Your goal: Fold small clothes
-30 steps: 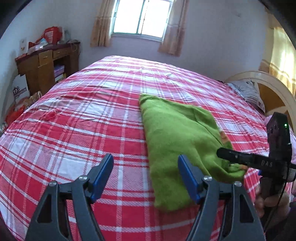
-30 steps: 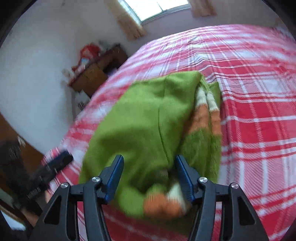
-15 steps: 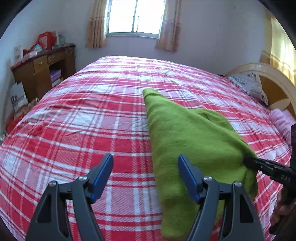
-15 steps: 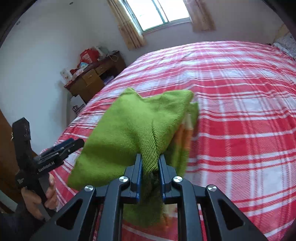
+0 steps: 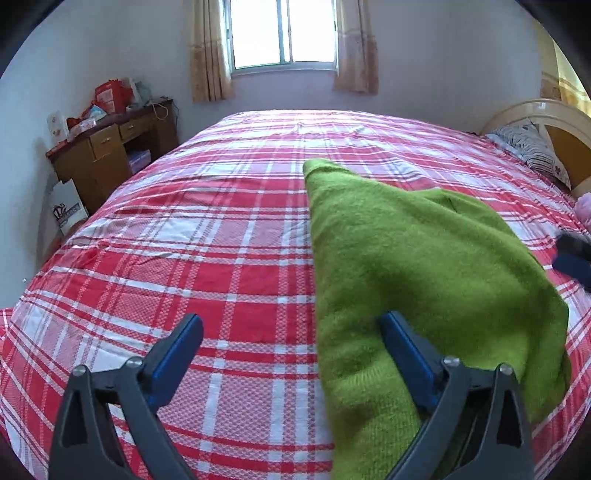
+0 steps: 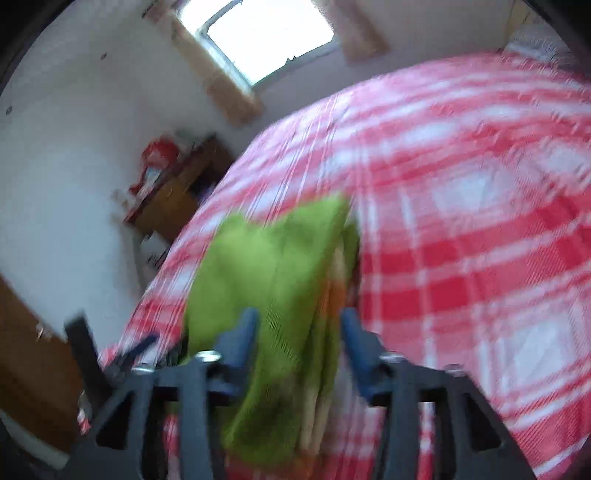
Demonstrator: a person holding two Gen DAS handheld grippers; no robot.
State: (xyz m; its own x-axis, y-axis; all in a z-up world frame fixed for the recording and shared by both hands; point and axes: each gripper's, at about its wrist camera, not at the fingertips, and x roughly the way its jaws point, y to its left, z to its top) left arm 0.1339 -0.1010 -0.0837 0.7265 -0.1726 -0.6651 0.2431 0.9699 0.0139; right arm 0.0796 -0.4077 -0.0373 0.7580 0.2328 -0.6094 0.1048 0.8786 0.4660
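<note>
Lying folded on the red-and-white plaid bedspread (image 5: pixel 221 258), toward the near right part of the bed: the green knit sweater (image 5: pixel 406 266), fuzzy, tapering to a narrow end pointing toward the window (image 5: pixel 284 33). Leaving broad bare bedspread to its left and beyond it, all the way to the far edge under the curtains (image 5: pixel 208 48).

Hovering over the near end of the sweater, the left tongs (image 5: pixel 291 332), jaws having just been spreading and now standing wide apart; the right blue pad resting over the green knit, the left pad over bare plaid, nothing pinched between them.

Straddling a raised ridge of the sweater (image 6: pixel 280 266) in the blurred right wrist view, the right tongs (image 6: pixel 297 328), jaws having just been parting, released, with the cloth between the pads but not squeezed.

Showing only in the right wrist view: orange and cream stripes (image 6: pixel 334 291) along the sweater's right side. Showing only in the left wrist view: a rounded cream headboard (image 5: pixel 546 114), a striped pillow (image 5: pixel 528 147) and a dark tip of the other tongs (image 5: pixel 572 254) at the right edge.

Standing beyond the bed's left edge, a cluttered brown wooden worktop with drawers (image 5: pixel 107 147).
</note>
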